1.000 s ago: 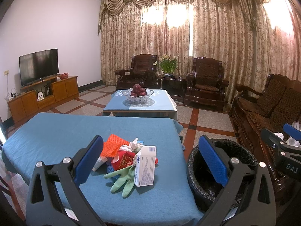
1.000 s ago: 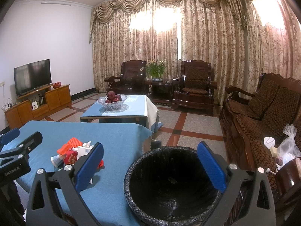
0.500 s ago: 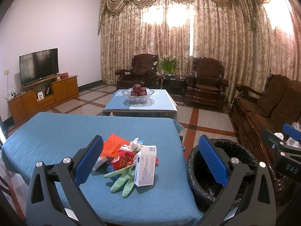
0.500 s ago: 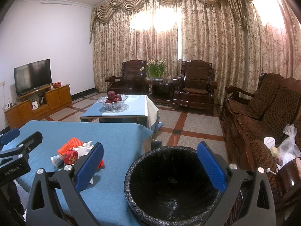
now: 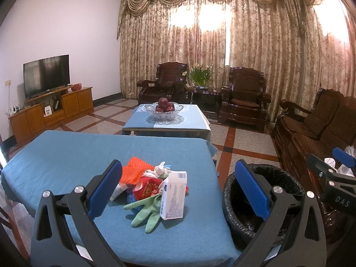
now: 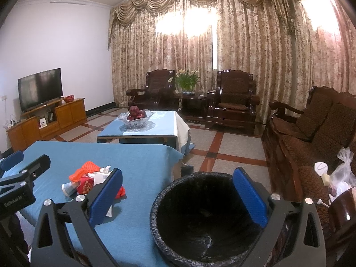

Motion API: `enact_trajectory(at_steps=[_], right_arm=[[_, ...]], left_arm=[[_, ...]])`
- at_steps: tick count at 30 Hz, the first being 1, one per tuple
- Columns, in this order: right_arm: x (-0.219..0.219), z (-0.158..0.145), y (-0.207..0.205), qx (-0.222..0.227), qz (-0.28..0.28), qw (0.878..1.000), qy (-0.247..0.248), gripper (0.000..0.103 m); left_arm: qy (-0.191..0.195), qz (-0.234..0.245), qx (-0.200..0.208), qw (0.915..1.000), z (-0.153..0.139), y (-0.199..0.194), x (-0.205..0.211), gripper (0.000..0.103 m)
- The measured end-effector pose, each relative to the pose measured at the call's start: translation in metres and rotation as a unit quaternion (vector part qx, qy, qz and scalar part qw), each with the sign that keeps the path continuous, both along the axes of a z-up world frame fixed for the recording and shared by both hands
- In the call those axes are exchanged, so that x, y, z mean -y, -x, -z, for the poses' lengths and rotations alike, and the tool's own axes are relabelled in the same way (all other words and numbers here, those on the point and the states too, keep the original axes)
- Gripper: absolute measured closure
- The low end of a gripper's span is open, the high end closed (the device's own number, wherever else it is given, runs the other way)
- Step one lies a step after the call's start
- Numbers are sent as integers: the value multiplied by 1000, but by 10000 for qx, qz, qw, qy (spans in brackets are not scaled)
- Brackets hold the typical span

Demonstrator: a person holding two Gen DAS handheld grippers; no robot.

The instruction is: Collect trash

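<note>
The surface (image 5: 66, 155), covered with a blue cloth, still carried all the trash, so the task looked not yet begun. Beside its right edge stood the bin (image 6: 200, 218) with a black liner, and it seemed empty as far as could be seen. The trash pile (image 5: 155, 184) lay near the front of the surface: an orange net (image 5: 133, 171), a green glove (image 5: 144, 211), a white box (image 5: 174, 194) standing upright, a red packet (image 5: 148, 187) and crumpled tissue (image 5: 158, 169). The left gripper (image 5: 178, 191) hung above the pile, its fingers wide apart and empty. The right gripper (image 6: 178, 195) hung over the bin, fingers also spread and holding nothing.
</note>
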State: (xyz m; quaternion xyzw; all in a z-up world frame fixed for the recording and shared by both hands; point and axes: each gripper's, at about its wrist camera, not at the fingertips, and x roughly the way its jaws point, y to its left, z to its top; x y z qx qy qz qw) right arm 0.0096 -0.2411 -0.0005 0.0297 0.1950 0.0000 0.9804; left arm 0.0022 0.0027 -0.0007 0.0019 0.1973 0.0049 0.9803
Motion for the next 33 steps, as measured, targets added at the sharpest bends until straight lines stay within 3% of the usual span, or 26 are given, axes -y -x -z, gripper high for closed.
enact_trajectory(at_steps=[3,8,13,17,22,28,33], right_arm=[[-19,18,-8,11,-120,9999,8,6],[-57,37,-35,-66,-524,9986,-25,6],[-105,75,-66,-61,-903,9959,-54,8],[-135,112,-88,-552,-1250,9901,-334,14],[-175,159,-107,-1078,-1553,9819,-82,17],[-185,179,-127,-1453,-1620,9760,-69,22],[-194,189,-142,-1649,-1854,9687,-58,37]], left_arm=[[-43,-223,-33,9997,7,-11,-23,5],[-121,-740,-260,9968,58,-43,-89,5],[-149,-1118,-679,9913,94,-67,-140,5],[-213,-1289,-892,9874,114,-76,-163,5],[-208,-1292,-1035,9860,130,-78,-180,5],[-286,-1202,-1031,9870,135,-89,-183,5],[-256,-1198,-1077,9866,139,-94,-185,5]])
